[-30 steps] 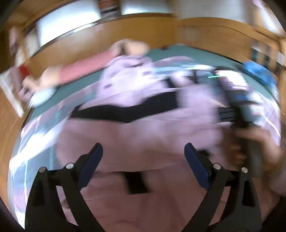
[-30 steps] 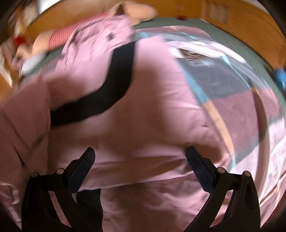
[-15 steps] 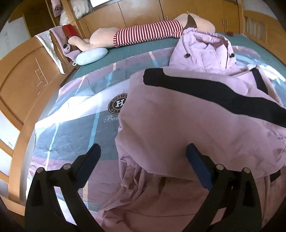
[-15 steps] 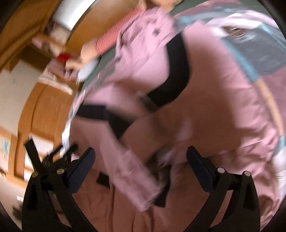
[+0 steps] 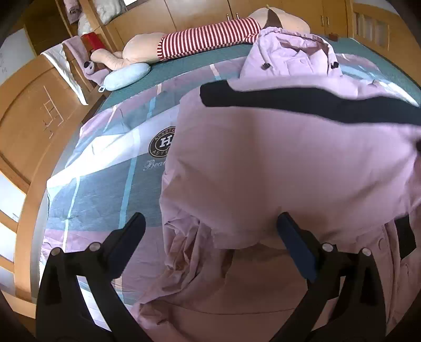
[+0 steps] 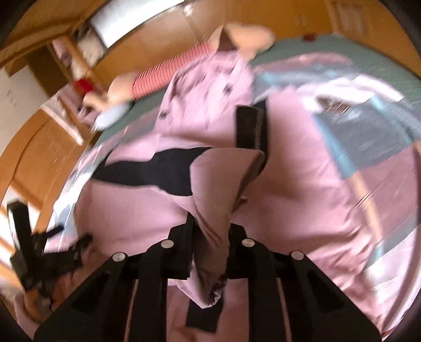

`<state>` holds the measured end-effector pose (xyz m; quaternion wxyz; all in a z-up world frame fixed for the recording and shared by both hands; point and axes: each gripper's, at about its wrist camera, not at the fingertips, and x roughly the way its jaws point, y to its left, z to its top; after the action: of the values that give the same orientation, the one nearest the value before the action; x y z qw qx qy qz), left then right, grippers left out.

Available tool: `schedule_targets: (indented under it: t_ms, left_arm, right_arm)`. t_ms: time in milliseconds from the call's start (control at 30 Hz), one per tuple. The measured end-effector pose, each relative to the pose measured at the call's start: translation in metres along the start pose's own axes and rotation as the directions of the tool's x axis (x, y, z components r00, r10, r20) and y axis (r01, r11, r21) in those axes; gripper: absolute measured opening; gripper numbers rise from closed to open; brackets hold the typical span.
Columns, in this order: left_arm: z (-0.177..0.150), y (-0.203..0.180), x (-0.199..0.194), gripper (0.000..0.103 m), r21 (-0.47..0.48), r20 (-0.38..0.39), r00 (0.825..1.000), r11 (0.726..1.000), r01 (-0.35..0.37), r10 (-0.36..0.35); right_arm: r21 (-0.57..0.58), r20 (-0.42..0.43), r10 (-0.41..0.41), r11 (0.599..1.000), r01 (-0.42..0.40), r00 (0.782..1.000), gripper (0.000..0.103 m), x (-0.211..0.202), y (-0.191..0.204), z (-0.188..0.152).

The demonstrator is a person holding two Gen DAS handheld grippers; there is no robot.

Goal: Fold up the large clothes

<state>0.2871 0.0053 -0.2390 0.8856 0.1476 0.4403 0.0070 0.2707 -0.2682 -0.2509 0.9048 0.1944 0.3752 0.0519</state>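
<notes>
Between the closing pads of the right gripper [image 6: 210, 236]: a pinched fold of the pink coat [image 6: 302, 184] spread on the bed [image 5: 110, 163], likely gripped for folding over, while beside its near hem, left gripper [image 5: 210, 231] gaping wide, empty.

**Colours on the bed**

We see a pale lilac-pink coat [image 5: 289, 163] crossed by a broad black band [image 5: 302, 105], which runs from about ten o'clock to three o'clock in the left wrist view. Under it lies a bedspread [image 5: 110, 163] in wide blocks of grey-blue, lilac and white with thin light-blue stripes, bearing a dark round badge [image 5: 163, 142] with white lettering. At twelve o'clock we see a long cushion [image 5: 208, 39] in red and white stripes with peach ends; at ten o'clock, a light blue pillow [image 5: 126, 76]. The cupboards [image 5: 200, 13] are honey-coloured wood.
</notes>
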Motion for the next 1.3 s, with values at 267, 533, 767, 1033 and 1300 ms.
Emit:
schedule_targets:
  t_ms: [267, 533, 767, 1033, 1300]
  left_arm:
    - [-0.002, -0.014, -0.006, 0.101, 0.052, 0.027, 0.999, 0.998, -0.040, 0.039]
    - [-0.002, -0.015, -0.010, 0.101, 0.035, 0.023, 1.000, 0.999, 0.002, -0.003]
    - [-0.006, -0.026, -0.008, 0.101, 0.064, 0.019, 1.000, 0.998, -0.002, 0.000]
    - [-0.008, -0.034, -0.003, 0.101, 0.082, 0.004, 1.000, 0.997, -0.004, 0.004]
    - [-0.009, -0.037, -0.003, 0.101, 0.081, 0.006, 1.000, 0.997, 0.002, -0.003]
  right_arm:
    - [-0.005, -0.038, -0.100, 0.995, 0.100, 0.994, 0.024, 0.026, -0.007, -0.003]
    - [-0.021, 0.088, -0.188, 0.981, 0.191, 0.978, 0.024, 0.008, -0.008, 0.004]
    - [0.061, 0.083, -0.234, 0.971, 0.229, 0.969, 0.081, 0.004, -0.027, 0.004]
    - [0.017, -0.068, -0.075, 0.997, 0.076, 0.995, 0.081, 0.031, -0.011, -0.006]
    - [-0.083, 0.057, -0.223, 0.970, 0.227, 0.973, 0.022, 0.019, -0.001, -0.002]
